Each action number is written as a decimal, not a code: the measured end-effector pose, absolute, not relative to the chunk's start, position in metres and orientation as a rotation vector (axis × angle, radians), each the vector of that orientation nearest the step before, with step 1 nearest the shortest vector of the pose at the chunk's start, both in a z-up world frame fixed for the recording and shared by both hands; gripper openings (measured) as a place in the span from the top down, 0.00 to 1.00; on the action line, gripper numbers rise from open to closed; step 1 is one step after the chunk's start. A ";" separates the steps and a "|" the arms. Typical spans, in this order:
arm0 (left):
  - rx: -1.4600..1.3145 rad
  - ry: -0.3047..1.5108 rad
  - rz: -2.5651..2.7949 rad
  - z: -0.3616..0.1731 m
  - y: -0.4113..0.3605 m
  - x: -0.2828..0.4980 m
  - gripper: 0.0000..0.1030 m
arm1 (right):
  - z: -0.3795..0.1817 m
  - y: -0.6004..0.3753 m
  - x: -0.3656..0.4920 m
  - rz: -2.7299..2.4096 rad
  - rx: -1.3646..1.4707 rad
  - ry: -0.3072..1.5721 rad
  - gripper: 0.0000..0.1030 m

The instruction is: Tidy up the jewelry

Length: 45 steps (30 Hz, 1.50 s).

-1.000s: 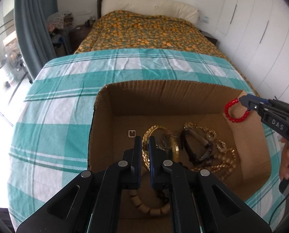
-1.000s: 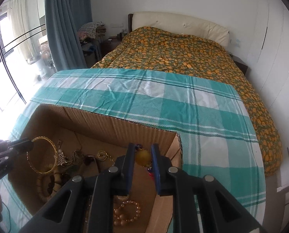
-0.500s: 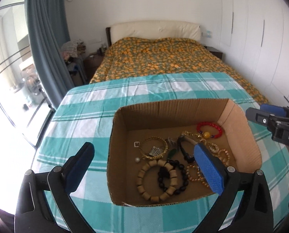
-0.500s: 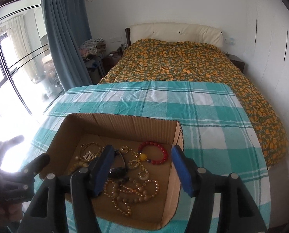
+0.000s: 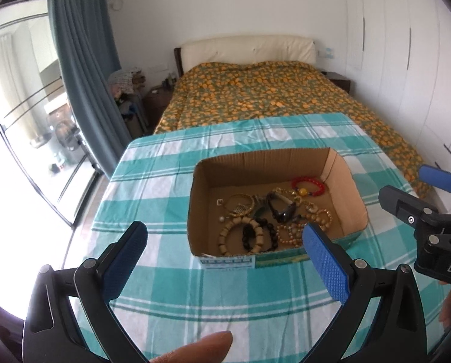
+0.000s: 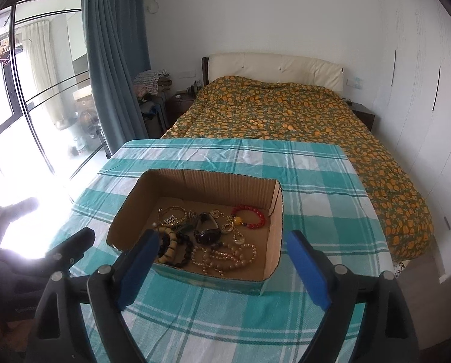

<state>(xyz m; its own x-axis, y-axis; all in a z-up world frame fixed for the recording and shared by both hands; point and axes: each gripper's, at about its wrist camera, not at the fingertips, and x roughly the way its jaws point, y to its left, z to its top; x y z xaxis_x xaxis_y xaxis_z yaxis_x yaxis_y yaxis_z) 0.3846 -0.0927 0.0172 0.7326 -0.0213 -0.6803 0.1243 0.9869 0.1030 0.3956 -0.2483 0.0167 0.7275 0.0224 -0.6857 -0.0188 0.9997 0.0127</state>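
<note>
A second ago both claws were nearly shut down inside the cardboard box (image 5: 343,181), the left one close over the gold bangle, the right one with a red bead bracelet at its tips. Now we see both claws pulled back and higher, with the whole box ahead of and below them on the teal checked tablecloth (image 5: 165,187).

Our left gripper (image 5: 230,260) stands spread wide with nothing between its blue pads. Our right gripper (image 6: 222,269) is opening, and its jaws are likewise empty. The red bead bracelet (image 5: 308,185) now lies on the box floor at the far right corner from the left claw, and the gold bangle (image 5: 240,204) rests further left, beyond the wooden bead bracelet (image 5: 240,236) and the black bead bracelet (image 5: 260,233).

The middle of the heap is hard for us to sort out: a dark watch-like piece (image 6: 207,230) tangles with gold chains and a pale bead strand (image 6: 222,255), and we cannot tell which lies over which. The left claw's right pad covers part of the box's near edge. The right claw shows at the right border of the left view, cut off. A fingertip (image 5: 195,348) enters at the bottom edge there.

Both claws tilt downward toward the box.
</note>
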 end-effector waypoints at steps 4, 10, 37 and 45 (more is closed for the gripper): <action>0.134 0.748 -0.049 0.023 -0.087 0.375 0.01 | 0.026 -0.238 0.383 0.017 -0.028 0.760 0.14; 0.095 0.755 -0.006 0.030 -0.073 0.370 0.00 | 0.031 -0.229 0.377 0.054 -0.032 0.786 0.14; 0.047 0.753 0.028 0.041 -0.052 0.366 0.00 | 0.044 -0.217 0.370 0.084 -0.021 0.785 0.14; 0.044 0.749 0.035 0.045 -0.051 0.364 0.00 | 0.045 -0.216 0.369 0.084 -0.024 0.783 0.14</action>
